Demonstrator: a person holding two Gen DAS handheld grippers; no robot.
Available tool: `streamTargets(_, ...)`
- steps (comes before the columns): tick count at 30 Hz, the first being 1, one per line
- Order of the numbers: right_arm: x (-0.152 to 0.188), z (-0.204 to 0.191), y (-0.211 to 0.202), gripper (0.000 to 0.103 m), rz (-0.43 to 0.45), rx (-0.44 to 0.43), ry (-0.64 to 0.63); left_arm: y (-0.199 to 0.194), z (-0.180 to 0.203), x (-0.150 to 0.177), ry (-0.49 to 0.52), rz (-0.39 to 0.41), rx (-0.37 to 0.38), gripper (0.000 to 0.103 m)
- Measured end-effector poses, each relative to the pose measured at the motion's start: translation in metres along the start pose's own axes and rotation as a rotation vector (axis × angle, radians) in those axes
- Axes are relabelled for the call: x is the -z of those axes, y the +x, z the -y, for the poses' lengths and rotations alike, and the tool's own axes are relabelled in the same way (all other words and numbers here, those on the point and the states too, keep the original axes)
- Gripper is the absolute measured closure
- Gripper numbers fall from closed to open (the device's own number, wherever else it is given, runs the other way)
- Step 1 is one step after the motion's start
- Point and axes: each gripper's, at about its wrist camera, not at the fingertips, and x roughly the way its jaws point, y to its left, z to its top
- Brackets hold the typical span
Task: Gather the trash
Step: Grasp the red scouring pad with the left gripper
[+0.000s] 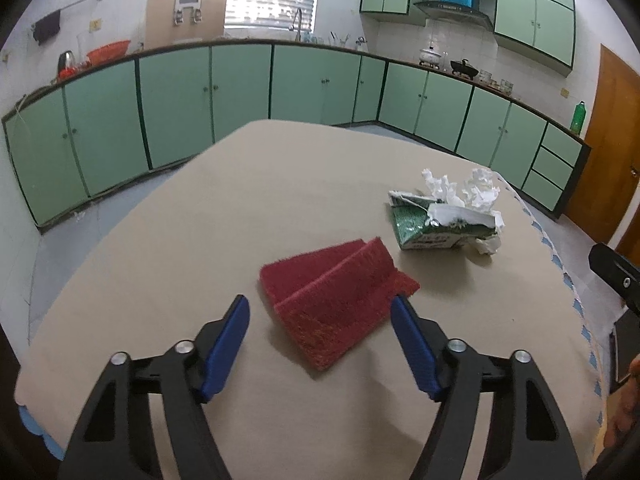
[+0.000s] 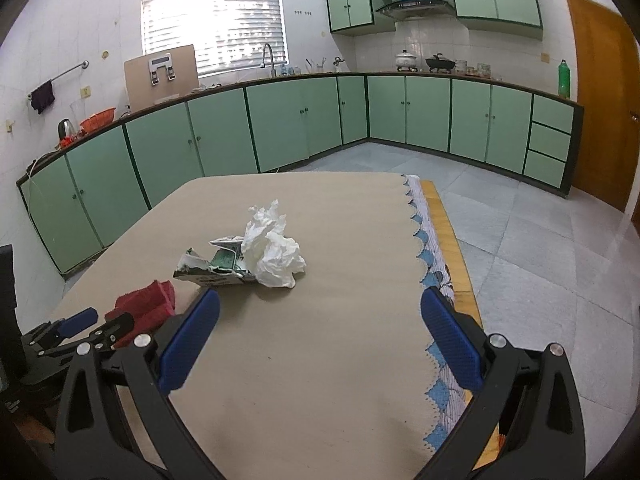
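Note:
A crushed green and white carton [image 1: 432, 226] lies on the beige table cloth [image 1: 240, 208], with crumpled white tissue [image 1: 476, 192] on and beside it. A folded red scouring cloth [image 1: 336, 296] lies just in front of my left gripper [image 1: 320, 308], which is open and empty, its jaws either side of the cloth's near edge. In the right wrist view the carton [image 2: 212, 268] and tissue [image 2: 274, 252] lie ahead and left of my right gripper [image 2: 320, 304], which is open and empty above the cloth. The red cloth [image 2: 146, 304] and left gripper [image 2: 94, 320] show at far left.
The table's right edge has a blue scalloped trim [image 2: 424, 264] with tiled floor [image 2: 540, 248] beyond. Green kitchen cabinets [image 2: 280, 128] line the far walls, with a wooden door [image 2: 600, 92] at the right.

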Motion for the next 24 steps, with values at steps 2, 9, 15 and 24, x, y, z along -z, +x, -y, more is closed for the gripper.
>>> streamTargets(2,0.002,0.002,0.001,0.005,-0.005,0.003,0.000,0.003,0.002,0.000,-0.002,-0.013,0.016,0.042)
streamTargets(9,0.003,0.004,0.001,0.005,-0.004,0.003,-0.003,0.005,0.004,0.003,-0.016,-0.024,0.011,0.049)
streamTargets(15,0.004,0.006,0.000,0.005,-0.005,0.004,-0.002,-0.001,0.004,0.001,-0.058,-0.020,0.021,0.053)
streamTargets(24,0.004,0.011,-0.003,0.005,-0.001,0.010,0.003,-0.009,0.022,0.009,-0.040,-0.049,0.084,0.053)
